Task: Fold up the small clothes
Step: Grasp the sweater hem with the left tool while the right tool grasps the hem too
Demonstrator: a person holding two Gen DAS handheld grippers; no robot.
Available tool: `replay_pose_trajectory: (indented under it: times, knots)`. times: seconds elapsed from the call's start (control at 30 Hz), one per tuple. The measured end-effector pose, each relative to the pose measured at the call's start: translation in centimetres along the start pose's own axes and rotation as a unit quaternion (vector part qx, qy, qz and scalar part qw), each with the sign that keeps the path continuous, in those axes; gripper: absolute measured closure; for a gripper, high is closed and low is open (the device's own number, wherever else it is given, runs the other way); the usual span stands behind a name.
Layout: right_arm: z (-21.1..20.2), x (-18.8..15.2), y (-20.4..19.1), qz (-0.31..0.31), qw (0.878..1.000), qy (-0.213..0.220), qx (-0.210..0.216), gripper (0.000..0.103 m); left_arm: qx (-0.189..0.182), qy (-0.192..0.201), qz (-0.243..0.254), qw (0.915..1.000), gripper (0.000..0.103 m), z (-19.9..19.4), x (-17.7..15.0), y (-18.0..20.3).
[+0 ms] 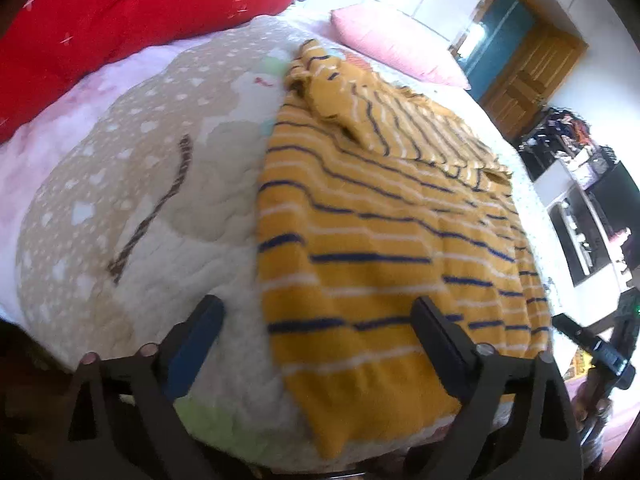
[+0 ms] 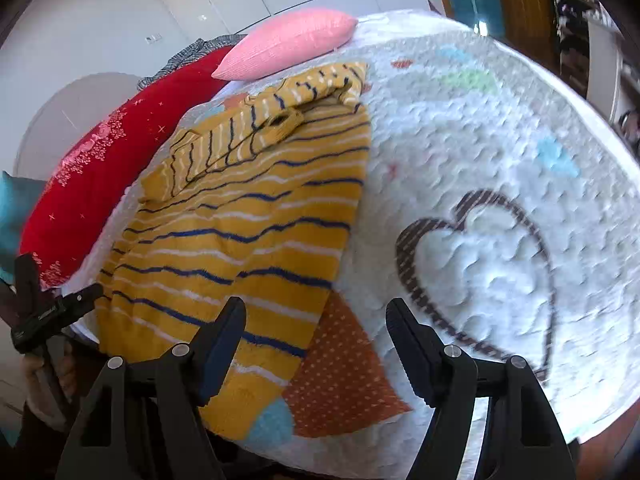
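A mustard-yellow sweater (image 1: pixel 380 220) with navy and white stripes lies flat on the quilt, its sleeves folded across the far end. My left gripper (image 1: pixel 316 320) hangs open over the sweater's near hem, one finger above the quilt and the other above the knit, pinching nothing. In the right wrist view the same sweater (image 2: pixel 240 220) fills the left half. My right gripper (image 2: pixel 316 320) stands open at its near right corner, over an orange dotted patch, with nothing between its fingers. Each gripper shows in the other's view: the right gripper (image 1: pixel 592 344) and the left gripper (image 2: pixel 52 312), held by a hand.
The patchwork quilt (image 2: pixel 480 140) covers a bed whose edge runs just below the grippers. A red pillow (image 1: pixel 120 12) and a pink pillow (image 1: pixel 392 44) lie at the far end. A wooden door (image 1: pixel 528 68) and cluttered shelves (image 1: pixel 568 140) stand beyond the bed.
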State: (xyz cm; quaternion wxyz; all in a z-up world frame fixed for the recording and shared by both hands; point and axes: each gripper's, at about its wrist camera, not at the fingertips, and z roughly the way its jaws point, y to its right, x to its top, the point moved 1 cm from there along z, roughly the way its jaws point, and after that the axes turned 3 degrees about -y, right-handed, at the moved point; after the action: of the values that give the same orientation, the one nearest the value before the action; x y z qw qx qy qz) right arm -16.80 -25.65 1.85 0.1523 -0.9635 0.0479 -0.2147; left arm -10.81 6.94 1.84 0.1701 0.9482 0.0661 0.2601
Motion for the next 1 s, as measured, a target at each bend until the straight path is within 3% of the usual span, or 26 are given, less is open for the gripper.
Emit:
replay_pose_trajectory:
  times: [0.17,0.37,0.47,0.53,0.6,0.63,0.7,0.87,1.0]
  knots:
    - [1.9,-0.5,-0.9,0.021,0.998,-0.009,0.063,0.025,-0.013,-0.001,-0.004,0.9999,0.000,1.0,0.4,0.4]
    - [3.1,-0.8,-2.8,0.006,0.998,-0.006,0.065,0.020,0.008,0.036,0.058,0.9976,0.000,1.2,-1.2,1.8]
    - [3.2,-1.0,-3.2,0.005,0.997,-0.004,0.072,0.020,0.049,0.017,0.083,0.9952,0.000,1.4,-1.8,2.9]
    - [3.2,-1.2,-3.1,0.009,0.996,-0.003,0.084,0.020,0.052,-0.002,0.086,0.9949,0.000,1.5,-1.9,3.7]
    - [3.1,-1.2,-3.0,0.020,0.995,-0.004,0.101,0.020,0.014,-0.013,0.081,0.9965,0.006,1.0,-1.9,4.5]
    - [3.1,-1.1,-2.9,0.028,0.993,-0.004,0.115,0.020,-0.017,-0.014,0.078,0.9967,0.021,0.6,-1.8,4.7]
    - [3.0,-1.1,-2.7,0.038,0.990,-0.006,0.138,0.021,-0.068,-0.023,0.065,0.9952,0.037,0.5,-1.5,5.0]
    - [3.3,-1.3,-2.3,0.052,0.986,-0.010,0.158,0.022,-0.109,-0.032,0.016,0.9934,0.037,1.6,-0.9,3.6]
    - [3.2,-1.6,-2.6,0.038,0.988,-0.007,0.146,0.023,-0.151,-0.040,-0.013,0.9877,0.029,1.9,-0.6,2.8]
